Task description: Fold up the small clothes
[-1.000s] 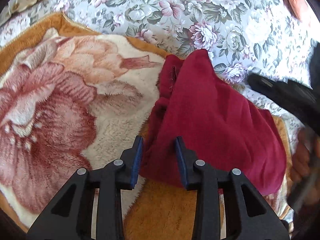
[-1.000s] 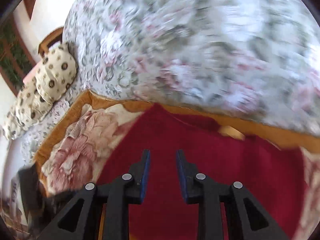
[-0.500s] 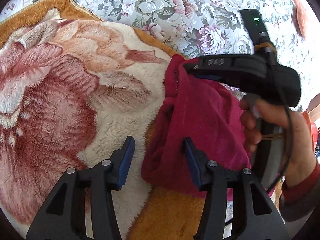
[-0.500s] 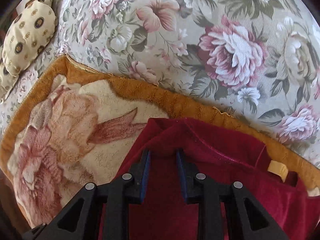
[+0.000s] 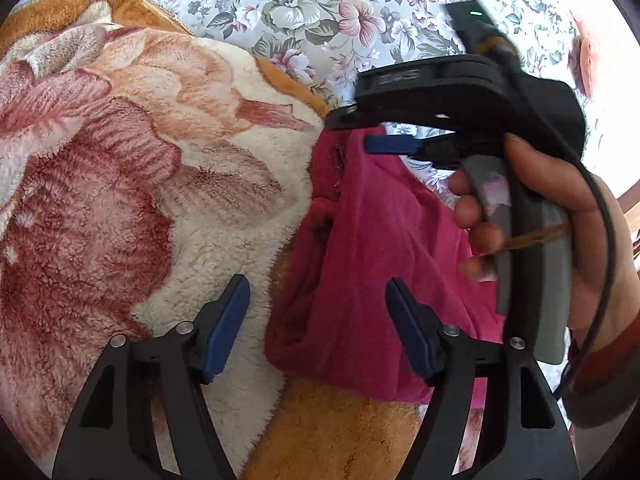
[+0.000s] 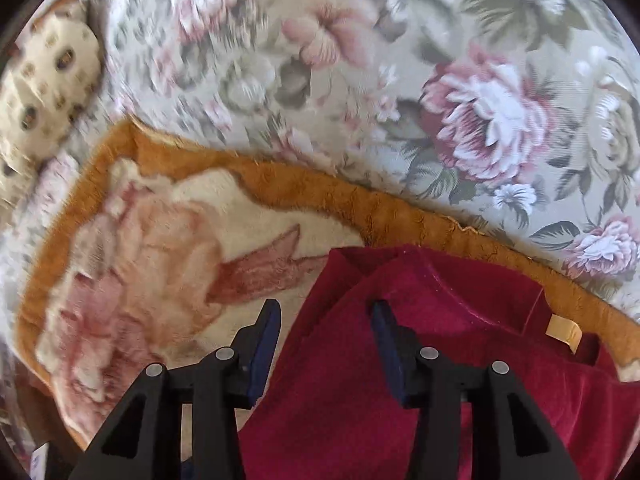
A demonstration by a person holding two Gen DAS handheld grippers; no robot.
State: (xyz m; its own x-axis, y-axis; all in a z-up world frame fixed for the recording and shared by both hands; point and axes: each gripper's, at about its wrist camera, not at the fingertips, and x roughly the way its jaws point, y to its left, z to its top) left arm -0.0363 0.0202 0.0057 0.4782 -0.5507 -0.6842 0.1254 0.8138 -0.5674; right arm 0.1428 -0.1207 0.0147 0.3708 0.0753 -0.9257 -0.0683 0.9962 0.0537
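Note:
A small dark red garment [image 5: 372, 264] lies bunched on a plush orange-edged blanket [image 5: 132, 184]. My left gripper [image 5: 318, 292] is open, its jaws standing either side of the garment's near left edge, holding nothing. My right gripper [image 5: 352, 128], held in a hand, hovers over the garment's far corner in the left wrist view. In the right wrist view the right gripper [image 6: 326, 312] is open over the garment's [image 6: 420, 360] left edge. A tan label [image 6: 564, 332] shows at the garment's right.
The blanket [image 6: 160, 248] with a big pink flower lies on a floral bedspread [image 6: 440, 100]. A cream dotted pillow [image 6: 44, 92] sits at the far left. The person's hand [image 5: 540, 208] and its cable are to the right of the garment.
Both grippers have opened wider. The right gripper came in over the garment's far corner and now stands open with the cloth lying on the blanket.

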